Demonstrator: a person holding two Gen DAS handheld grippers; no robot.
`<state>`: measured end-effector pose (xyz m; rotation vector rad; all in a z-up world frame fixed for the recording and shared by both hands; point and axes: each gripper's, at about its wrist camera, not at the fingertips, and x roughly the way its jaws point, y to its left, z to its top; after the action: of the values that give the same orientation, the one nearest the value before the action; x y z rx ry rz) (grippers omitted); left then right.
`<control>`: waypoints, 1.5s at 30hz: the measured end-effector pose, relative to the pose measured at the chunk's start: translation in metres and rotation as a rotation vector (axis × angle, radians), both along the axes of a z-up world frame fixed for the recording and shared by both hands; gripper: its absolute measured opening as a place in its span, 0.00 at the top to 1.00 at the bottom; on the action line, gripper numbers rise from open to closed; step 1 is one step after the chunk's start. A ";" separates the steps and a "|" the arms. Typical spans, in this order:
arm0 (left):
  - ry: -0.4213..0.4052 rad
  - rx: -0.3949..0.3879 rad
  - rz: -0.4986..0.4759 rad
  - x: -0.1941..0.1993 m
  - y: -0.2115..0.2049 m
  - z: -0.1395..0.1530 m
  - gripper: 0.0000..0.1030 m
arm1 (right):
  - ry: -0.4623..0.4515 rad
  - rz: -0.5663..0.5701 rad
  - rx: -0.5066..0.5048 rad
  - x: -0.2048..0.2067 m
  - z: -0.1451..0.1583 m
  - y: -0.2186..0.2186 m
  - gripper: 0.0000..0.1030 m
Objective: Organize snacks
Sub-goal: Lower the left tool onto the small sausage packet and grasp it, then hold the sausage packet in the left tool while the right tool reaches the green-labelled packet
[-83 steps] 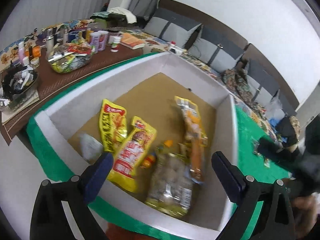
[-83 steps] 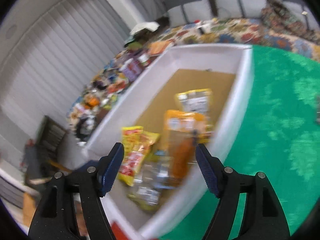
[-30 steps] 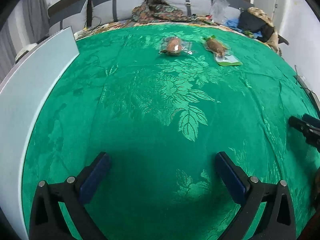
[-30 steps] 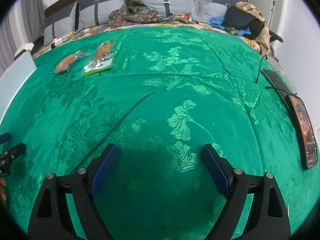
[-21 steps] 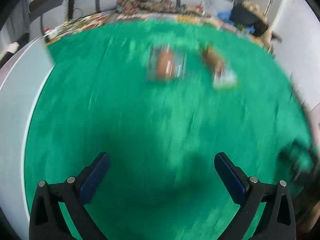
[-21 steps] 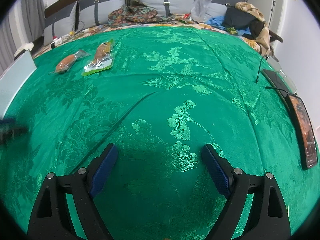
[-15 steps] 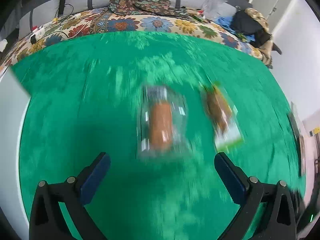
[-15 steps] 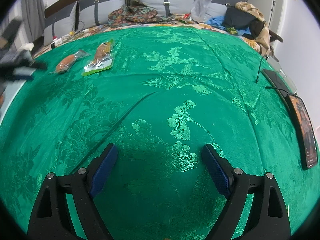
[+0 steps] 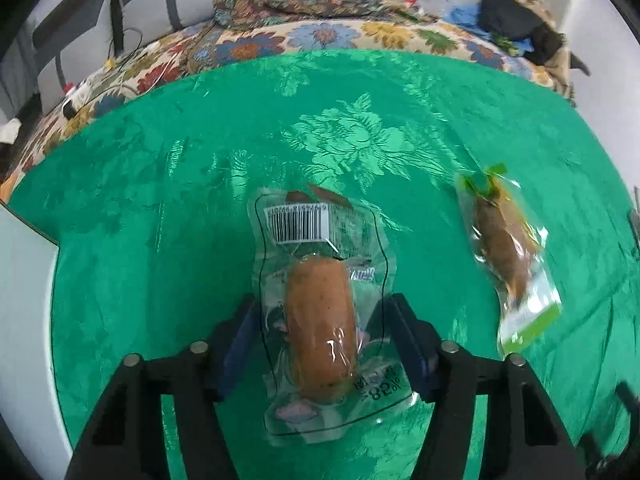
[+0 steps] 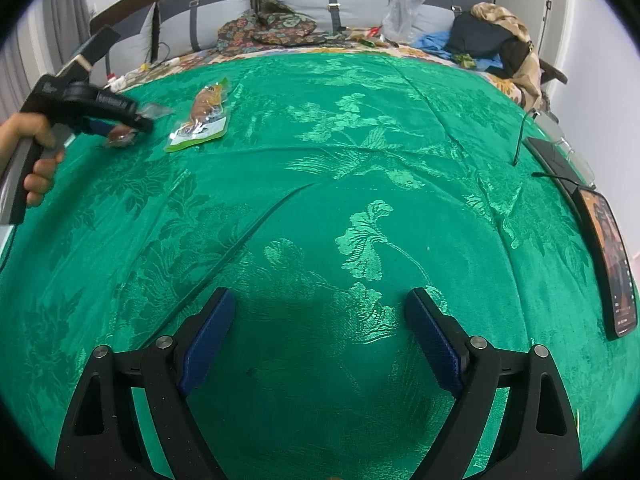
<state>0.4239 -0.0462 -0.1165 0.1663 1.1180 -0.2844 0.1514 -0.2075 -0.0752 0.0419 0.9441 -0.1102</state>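
- Landmark: sausage packet (image 9: 322, 312), a clear vacuum pouch with a barcode label, lying flat on the green brocade cloth (image 9: 160, 184).
- Left gripper (image 9: 323, 342): straddles the near half of the sausage packet, one blue pad at each long edge. The jaws have just been closing, from fully spread a second ago to about half width. The pads (image 9: 236, 344) appear to meet the film edges; a firm clamp cannot be confirmed from this view.
- Change: a second ago the sausage packet lay far ahead of the left gripper across open cloth; it now sits between the fingers. In the right wrist view the left gripper (image 10: 120, 130) is down at the packet, held by a hand (image 10: 34, 152).
- Second snack pouch (image 9: 506, 252): green-edged, to the right of the sausage packet, apart from it, untouched.
- White box wall (image 9: 24, 320): well to the left of the sausage packet.
- Right gripper (image 10: 320, 340): jaws spread, nothing between them, unmoved over bare cloth well apart from the sausage packet.
- Judgement: pick-up is under way; the carry to the box and the second pouch remain to be done.
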 end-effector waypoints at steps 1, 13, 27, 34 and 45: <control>-0.013 0.003 -0.009 -0.005 0.002 0.000 0.49 | 0.000 0.000 0.000 0.000 0.000 0.000 0.12; -0.036 -0.013 0.036 -0.123 0.054 0.007 0.57 | -0.010 -0.001 -0.001 0.000 0.000 0.000 0.12; -0.134 -0.041 0.017 -0.151 0.046 -0.010 0.05 | -0.017 -0.002 -0.001 -0.001 0.000 0.000 0.12; -0.179 -0.050 0.035 -0.156 0.050 -0.015 0.00 | -0.017 -0.002 -0.001 -0.001 0.000 -0.001 0.12; -0.180 -0.050 0.034 -0.156 0.051 -0.015 0.00 | -0.017 -0.002 -0.001 -0.001 0.000 -0.001 0.12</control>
<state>0.2679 0.0044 -0.1315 0.1257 0.9335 -0.2612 0.1504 -0.2080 -0.0752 0.0431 0.9270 -0.1117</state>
